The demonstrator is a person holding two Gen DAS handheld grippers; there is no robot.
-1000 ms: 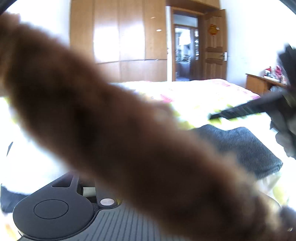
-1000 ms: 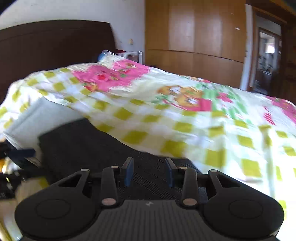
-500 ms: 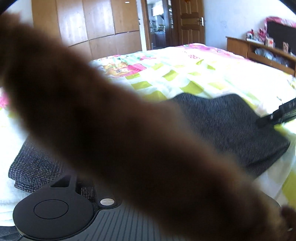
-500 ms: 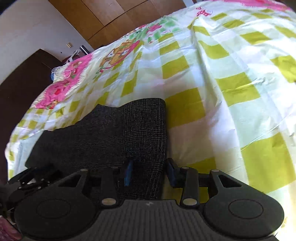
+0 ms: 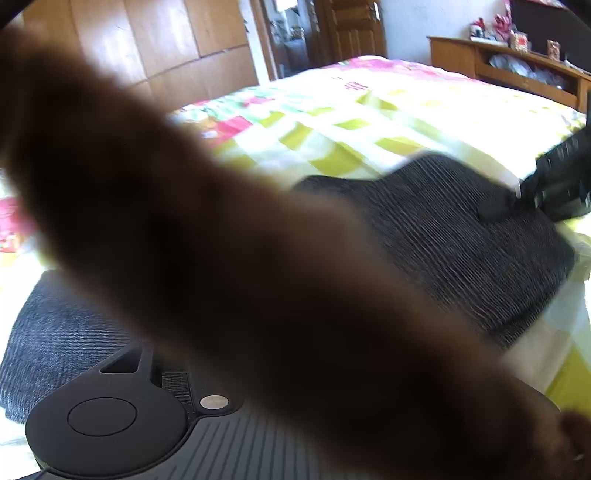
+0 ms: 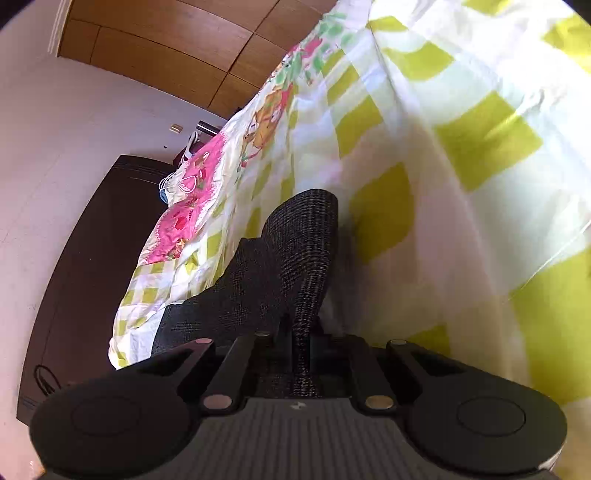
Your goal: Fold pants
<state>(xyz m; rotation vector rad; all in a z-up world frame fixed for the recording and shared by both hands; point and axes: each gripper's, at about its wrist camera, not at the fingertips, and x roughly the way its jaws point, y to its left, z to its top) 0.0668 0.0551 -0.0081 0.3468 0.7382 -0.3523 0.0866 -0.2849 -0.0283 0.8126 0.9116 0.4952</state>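
Half a second ago the right gripper (image 6: 301, 338) stood with its fingers spread over the edge of the pants (image 6: 280, 258); now they have pressed together, pinching a fold of the dark checked cloth, and the view has rolled hard to one side. Seen from the left wrist, that same right gripper (image 5: 517, 197) has come further in over the cloth and touches its upper face.

No brand or writing can be read; only a small pale mark (image 6: 296, 405) sits on the right gripper's body, too small to make out.

The pants lie on a bedsheet (image 6: 461, 184) of yellow-green and white checks with pink cartoon prints, near the bed's edge. A dark headboard (image 6: 92, 258) stands against the white wall, and wooden wardrobe panels (image 5: 166, 40) and an open door (image 5: 351, 29) lie beyond the bed. A low wooden shelf (image 5: 498, 66) holds small items at the far side.

A blurred brown strip (image 5: 240, 266), perhaps fur or hair close to the lens, crosses the left wrist view and hides the left gripper's fingers, so I cannot tell how they stand. Its body hangs low over the near end of the pants (image 5: 461, 251).
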